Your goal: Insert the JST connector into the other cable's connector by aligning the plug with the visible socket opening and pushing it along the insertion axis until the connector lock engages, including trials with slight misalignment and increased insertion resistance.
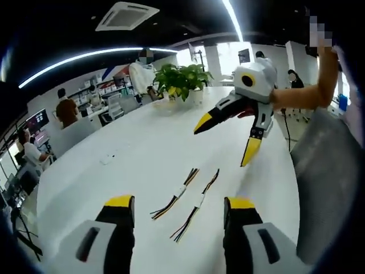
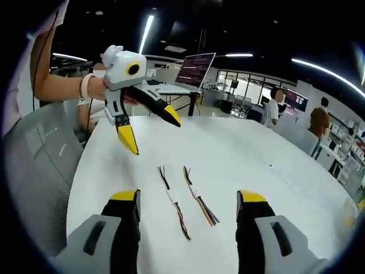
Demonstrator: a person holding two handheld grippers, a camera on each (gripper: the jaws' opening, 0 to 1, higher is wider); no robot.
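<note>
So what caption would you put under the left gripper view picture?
Two open grippers hover over two cables lying on a white table.

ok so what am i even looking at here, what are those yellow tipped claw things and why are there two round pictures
Each round picture comes from a fisheye camera mounted on a handheld gripper. A person holds one gripper in each hand; there is no robot arm.

In the left gripper view, the two yellow-tipped jaws at the bottom belong to the left gripper. The white claw higher up is the right gripper, held by the person's hand. The right gripper view is the mirror case: its own jaws at the bottom, the left gripper above.

Both grippers are open and hold nothing.

On the white table lie two short cables with coloured wires, side by side and apart, each with a small pale connector partway along. A potted plant stands at the table's far end, with an office behind.
</note>
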